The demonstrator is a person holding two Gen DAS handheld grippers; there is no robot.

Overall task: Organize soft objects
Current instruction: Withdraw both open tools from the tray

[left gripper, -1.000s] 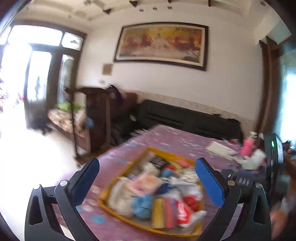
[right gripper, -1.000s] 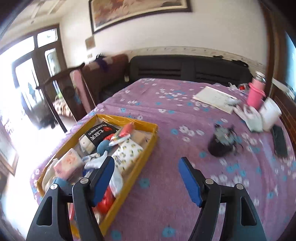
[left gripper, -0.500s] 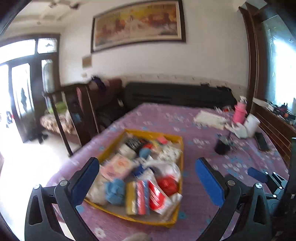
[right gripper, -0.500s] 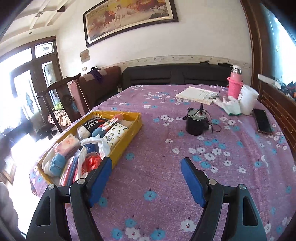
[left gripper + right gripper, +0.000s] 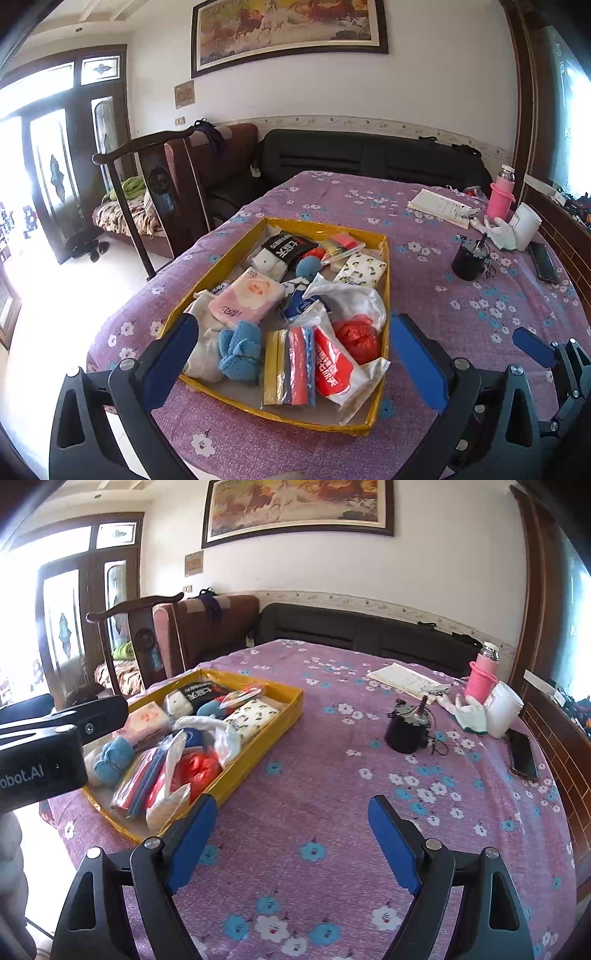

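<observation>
two hand-held grippers, left hand-held gripper (image 5: 291, 354) and right hand-held gripper (image 5: 293, 840) agape, one yellow tray (image 5: 384, 280)

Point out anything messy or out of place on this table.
The yellow tray is a jumble: a blue sock bundle, pink tissue pack and red bag lie heaped at angles. Nothing has spilled onto the purple tablecloth.

left gripper (image 5: 44, 738) cut off by frame edge, black packet's (image 5: 286, 246) lettering unreadable

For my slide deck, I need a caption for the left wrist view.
Open left gripper above a yellow tray of soft goods on a purple floral tablecloth.
</observation>
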